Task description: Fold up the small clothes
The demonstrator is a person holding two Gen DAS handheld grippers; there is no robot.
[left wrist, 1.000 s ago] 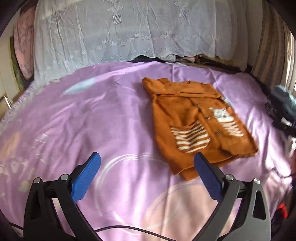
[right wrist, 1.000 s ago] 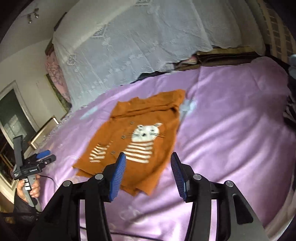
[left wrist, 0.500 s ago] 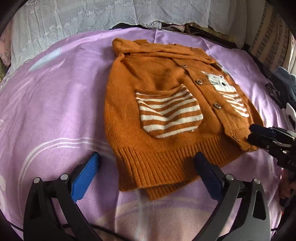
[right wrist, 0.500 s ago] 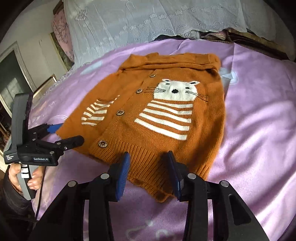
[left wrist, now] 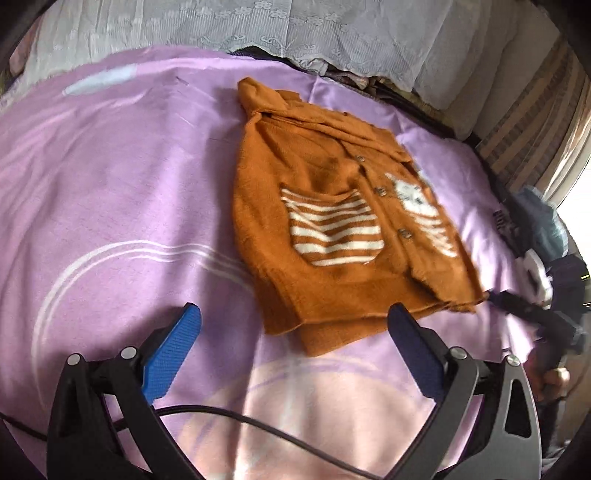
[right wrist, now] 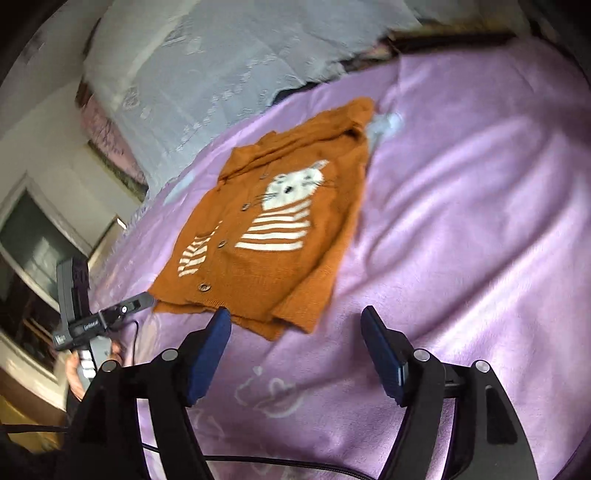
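Right wrist: right tool point(right wrist: 295, 330) now wider

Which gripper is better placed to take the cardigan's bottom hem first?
Left, marginally. The left gripper is open with the orange cardigan's hem corner lying between its fingers' line. The right gripper, open too, frames mostly bare purple bedspread beside the hem.

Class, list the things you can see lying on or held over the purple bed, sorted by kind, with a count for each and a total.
Orange knitted cardigans: 1
Purple bedspreads: 1
White lace covers: 1
Claws: 2, left claw and right claw, both open and holding nothing
Total: 5
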